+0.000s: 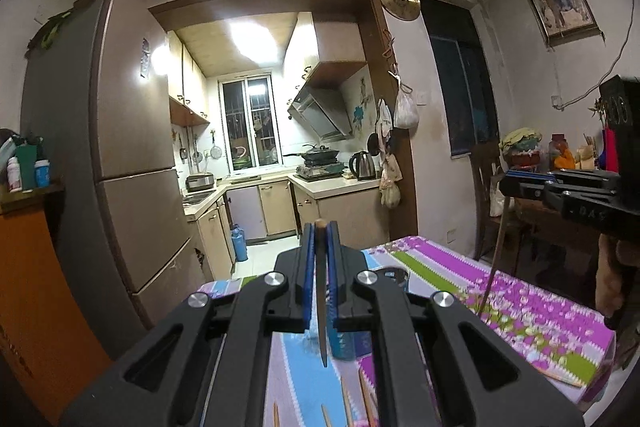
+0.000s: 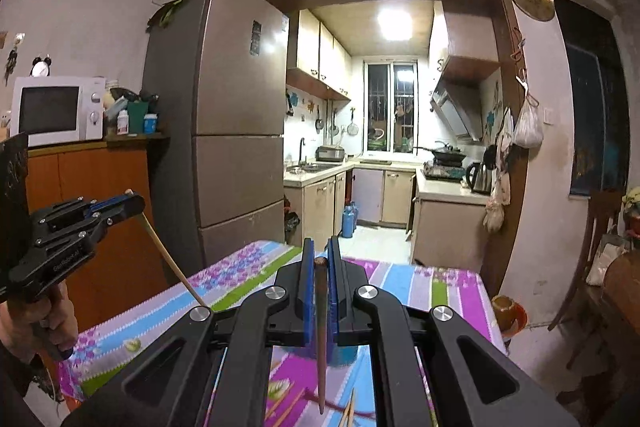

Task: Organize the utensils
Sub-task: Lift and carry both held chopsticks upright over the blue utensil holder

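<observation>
My left gripper (image 1: 320, 227) is shut on a dark chopstick (image 1: 321, 307) that hangs tip-down between its blue pads, above the table (image 1: 520, 307) with its striped floral cloth. The right gripper (image 2: 320, 247) is shut on a brown chopstick (image 2: 321, 327), also tip-down. In the left wrist view the right gripper (image 1: 508, 183) shows at the right edge, its chopstick (image 1: 496, 251) dangling. The right wrist view shows the left gripper (image 2: 132, 199) at the left, held by a hand, its chopstick (image 2: 172, 259) slanting down. A blue cup (image 1: 340, 343) stands on the table below the fingers. Loose chopsticks (image 1: 360, 395) lie nearer me.
A tall brown fridge (image 2: 236, 131) stands left of the kitchen doorway. An orange cabinet (image 2: 100, 207) carries a microwave (image 2: 56, 111). To the right of the table are a wooden chair (image 1: 488, 195) and a cluttered side table (image 1: 532, 155). A small pot (image 2: 508, 311) sits on the floor.
</observation>
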`<state>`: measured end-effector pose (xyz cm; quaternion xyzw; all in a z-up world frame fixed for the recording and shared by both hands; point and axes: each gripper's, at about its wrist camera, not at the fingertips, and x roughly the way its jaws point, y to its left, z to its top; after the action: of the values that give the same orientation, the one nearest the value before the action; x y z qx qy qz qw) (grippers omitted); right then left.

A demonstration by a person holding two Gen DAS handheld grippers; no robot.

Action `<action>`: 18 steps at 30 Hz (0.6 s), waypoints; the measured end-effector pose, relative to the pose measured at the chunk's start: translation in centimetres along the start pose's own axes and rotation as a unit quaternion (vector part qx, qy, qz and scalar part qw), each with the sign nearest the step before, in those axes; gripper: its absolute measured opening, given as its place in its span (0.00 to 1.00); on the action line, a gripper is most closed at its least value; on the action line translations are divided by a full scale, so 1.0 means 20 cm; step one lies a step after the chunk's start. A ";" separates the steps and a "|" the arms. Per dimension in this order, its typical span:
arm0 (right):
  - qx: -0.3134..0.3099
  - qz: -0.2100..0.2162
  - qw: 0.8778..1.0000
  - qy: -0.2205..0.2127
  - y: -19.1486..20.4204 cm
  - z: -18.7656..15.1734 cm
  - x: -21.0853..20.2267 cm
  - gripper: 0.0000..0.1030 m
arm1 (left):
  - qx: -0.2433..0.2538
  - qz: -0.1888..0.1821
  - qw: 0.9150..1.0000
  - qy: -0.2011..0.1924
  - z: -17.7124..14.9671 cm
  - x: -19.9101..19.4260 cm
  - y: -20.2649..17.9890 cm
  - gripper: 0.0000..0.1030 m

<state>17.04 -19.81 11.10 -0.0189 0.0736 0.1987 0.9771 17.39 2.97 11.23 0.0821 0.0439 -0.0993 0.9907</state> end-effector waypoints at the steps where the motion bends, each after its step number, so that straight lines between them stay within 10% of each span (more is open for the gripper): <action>1: -0.001 -0.002 1.000 -0.003 -0.01 0.04 0.01 0.07 | -0.001 -0.001 1.000 0.001 0.03 0.02 0.00 0.04; 18: 0.016 -0.014 1.000 -0.021 -0.25 0.59 0.49 0.07 | -0.026 -0.013 1.000 0.002 0.40 0.45 0.02 0.04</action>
<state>29.47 -19.85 21.23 0.0001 0.0563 0.1841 0.9813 26.91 0.31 18.21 0.0563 0.0494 -0.1108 0.9910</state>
